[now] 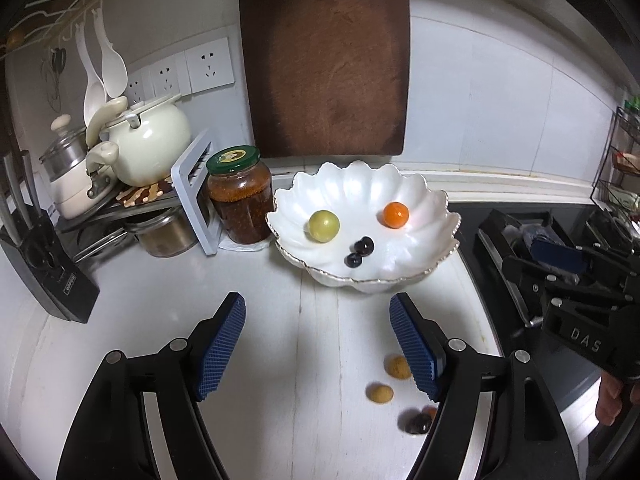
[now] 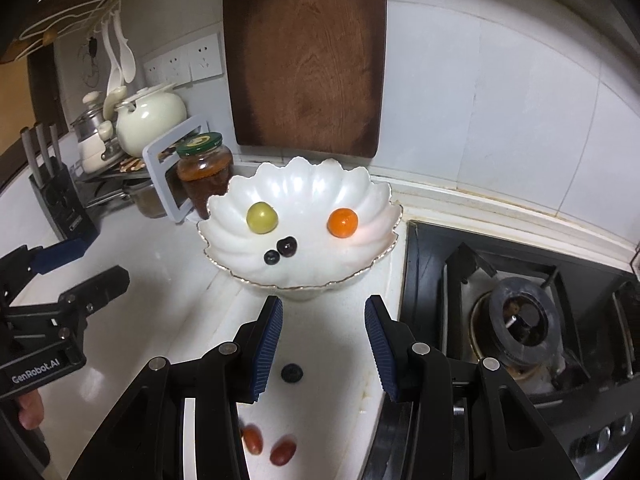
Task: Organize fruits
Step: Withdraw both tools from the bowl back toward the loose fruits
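Both grippers, left gripper (image 1: 318, 344) wide and right gripper (image 2: 324, 346) narrower, hang empty before the scalloped white bowl (image 1: 420, 276), probably to gather loose blueberry (image 2: 291, 372) and countertop fruit.

The left hand-held gripper (image 1: 318, 312) is a black plastic frame with two angled arms, each ending in a finger faced with a dark blue ribbed pad (image 1: 222, 346). Round silver screw heads (image 1: 178, 345) sit at the joints. The right hand-held gripper (image 2: 324, 316) has the same build, with blue ribbed pads (image 2: 267, 346). White lettering marks the housings: "GenRobot.AI" on the left, "DAS" on the right. Bare fingertips (image 2: 30, 410) show beneath the left housing.
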Demonstrator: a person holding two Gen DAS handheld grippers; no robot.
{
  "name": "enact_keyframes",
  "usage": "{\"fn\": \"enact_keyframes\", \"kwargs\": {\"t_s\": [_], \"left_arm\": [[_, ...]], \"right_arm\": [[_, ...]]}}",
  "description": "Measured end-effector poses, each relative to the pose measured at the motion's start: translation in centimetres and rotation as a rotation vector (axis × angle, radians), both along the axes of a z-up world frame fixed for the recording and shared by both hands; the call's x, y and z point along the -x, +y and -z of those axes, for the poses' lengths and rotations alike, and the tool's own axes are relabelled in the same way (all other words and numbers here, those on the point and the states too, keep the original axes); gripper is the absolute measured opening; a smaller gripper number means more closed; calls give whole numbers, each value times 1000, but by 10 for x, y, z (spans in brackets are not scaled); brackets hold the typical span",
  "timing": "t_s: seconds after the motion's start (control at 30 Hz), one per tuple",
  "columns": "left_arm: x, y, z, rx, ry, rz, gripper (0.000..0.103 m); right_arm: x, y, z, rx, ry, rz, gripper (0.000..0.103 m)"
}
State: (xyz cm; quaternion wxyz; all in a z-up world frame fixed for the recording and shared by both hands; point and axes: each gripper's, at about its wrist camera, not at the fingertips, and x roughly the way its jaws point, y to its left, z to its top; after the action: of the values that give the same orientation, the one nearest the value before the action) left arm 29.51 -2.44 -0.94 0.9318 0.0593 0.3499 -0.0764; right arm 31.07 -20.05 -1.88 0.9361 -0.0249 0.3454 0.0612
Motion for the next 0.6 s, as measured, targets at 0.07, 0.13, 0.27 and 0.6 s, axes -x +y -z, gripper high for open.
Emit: {"fn": "enact_keyframes", "kwargs": {"t_s": [0.07,0.13,0.27,0.6], "left_arm": [[7,1,1,3,3,15,74],[14,2,1,3,3,26,74],[26,0,1,-18,-8,47,74],[47,-9,13,-39,15,101,74]], "right_arm": [[7,0,-1,-4,-6,3,44],[13,2,-2,-5,-10,1,44],[26,4,0,-3,-9,-1,44],[49,-1,18,-20,43,-9,44]]}}
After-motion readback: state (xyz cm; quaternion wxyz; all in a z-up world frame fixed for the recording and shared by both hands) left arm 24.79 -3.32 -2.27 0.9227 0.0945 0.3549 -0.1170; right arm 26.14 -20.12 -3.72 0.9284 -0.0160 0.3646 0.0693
